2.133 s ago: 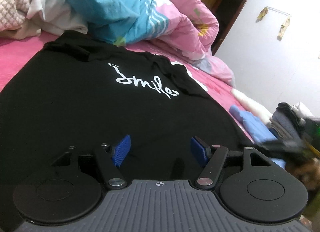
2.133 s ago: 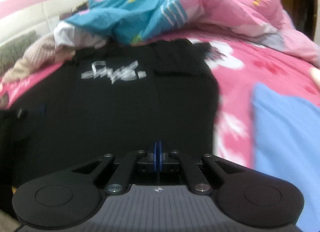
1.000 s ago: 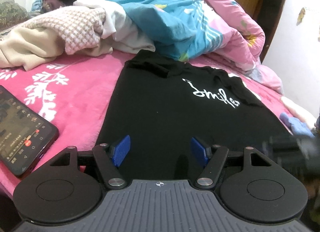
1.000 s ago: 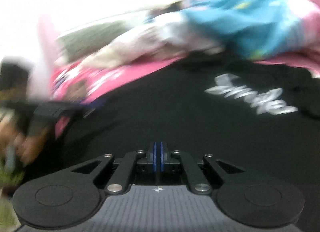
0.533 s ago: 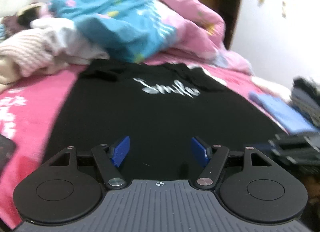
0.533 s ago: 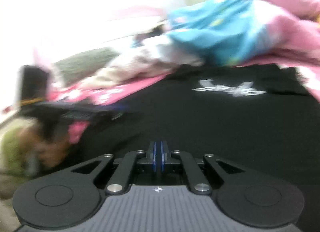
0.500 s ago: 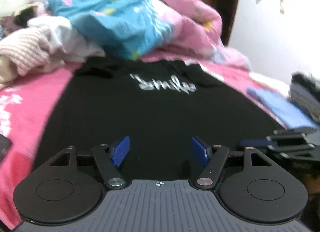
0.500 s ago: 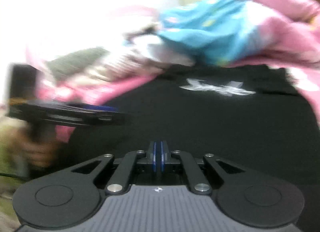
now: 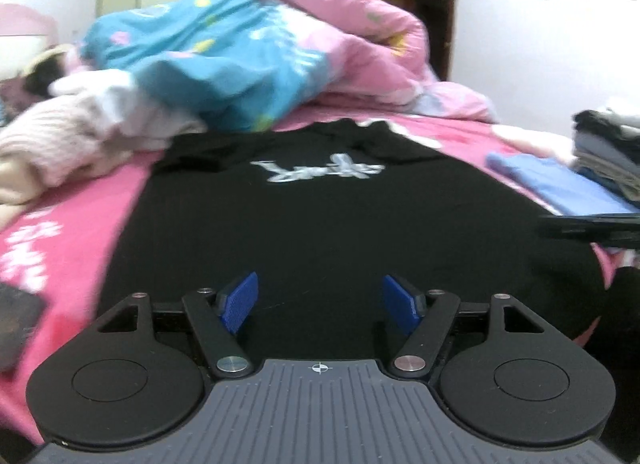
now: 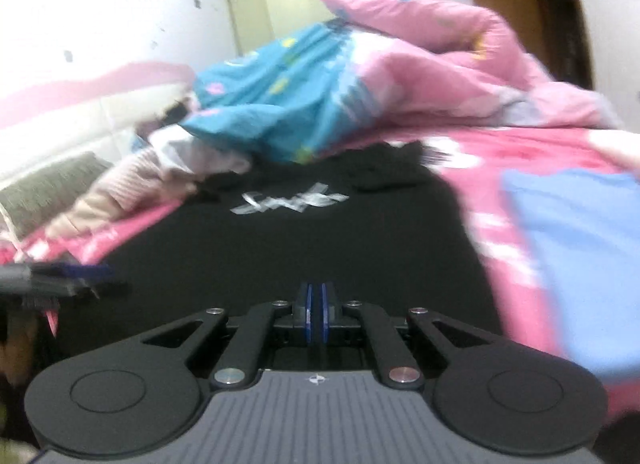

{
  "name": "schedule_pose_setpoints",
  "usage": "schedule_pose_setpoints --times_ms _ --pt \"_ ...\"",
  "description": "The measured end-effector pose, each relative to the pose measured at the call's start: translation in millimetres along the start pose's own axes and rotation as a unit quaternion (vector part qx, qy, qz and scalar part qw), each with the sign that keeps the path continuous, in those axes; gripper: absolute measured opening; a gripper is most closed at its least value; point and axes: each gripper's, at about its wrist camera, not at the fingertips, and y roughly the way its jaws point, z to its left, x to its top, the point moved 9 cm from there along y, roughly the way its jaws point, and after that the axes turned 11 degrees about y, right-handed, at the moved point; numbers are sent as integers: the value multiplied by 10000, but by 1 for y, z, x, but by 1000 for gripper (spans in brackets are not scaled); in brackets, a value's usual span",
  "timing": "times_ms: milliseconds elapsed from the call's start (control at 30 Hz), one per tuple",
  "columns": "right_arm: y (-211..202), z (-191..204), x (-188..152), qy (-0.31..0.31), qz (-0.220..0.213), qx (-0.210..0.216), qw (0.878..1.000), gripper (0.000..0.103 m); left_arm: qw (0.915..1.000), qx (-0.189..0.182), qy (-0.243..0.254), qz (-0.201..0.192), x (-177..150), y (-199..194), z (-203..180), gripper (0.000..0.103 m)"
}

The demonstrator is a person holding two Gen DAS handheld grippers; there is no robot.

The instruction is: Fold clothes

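Hovering over black T-shirt point(image 9: 320, 224) mid-frame: left gripper point(image 9: 320, 304) spread, empty; right gripper point(image 10: 316, 318) pressed together, empty.

The left gripper point(image 9: 319, 306) is matte black, with two round discs flanking a grey ribbed centre plate that bears a small white crosshair mark. Slim black link arms, pinned with silver screws, run forward to ribbed blue pads point(image 9: 239, 302). The right gripper point(image 10: 316, 318) is built the same: black discs with a raised circle on each, triangular cut-outs in the outer arms, silver pivot screws, a grey ribbed plate with a crosshair, and blue-faced jaws.
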Motion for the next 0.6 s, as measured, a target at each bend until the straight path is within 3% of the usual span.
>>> schedule_pose_setpoints --times_ms 100,200,300,400,533,600 --pt "32 -20 -1 493 52 -105 9987 1 9998 -113 -96 121 -3 12 -9 70" --pt "10 -78 12 1210 -306 -515 9908 0 9995 -9 -248 186 -16 8 3 70" --pt "-21 -120 30 1406 -731 -1369 9778 0 9994 14 -328 140 -22 3 14 70" --pt "-25 -110 39 1380 -919 -1320 9773 1 9991 42 -397 111 -23 3 18 70" --pt "22 -73 32 1262 -429 -464 9900 0 9989 90 -445 136 -20 6 16 75" --pt "36 -87 33 1467 -336 -516 9873 0 9988 86 -462 133 -20 5 17 75"
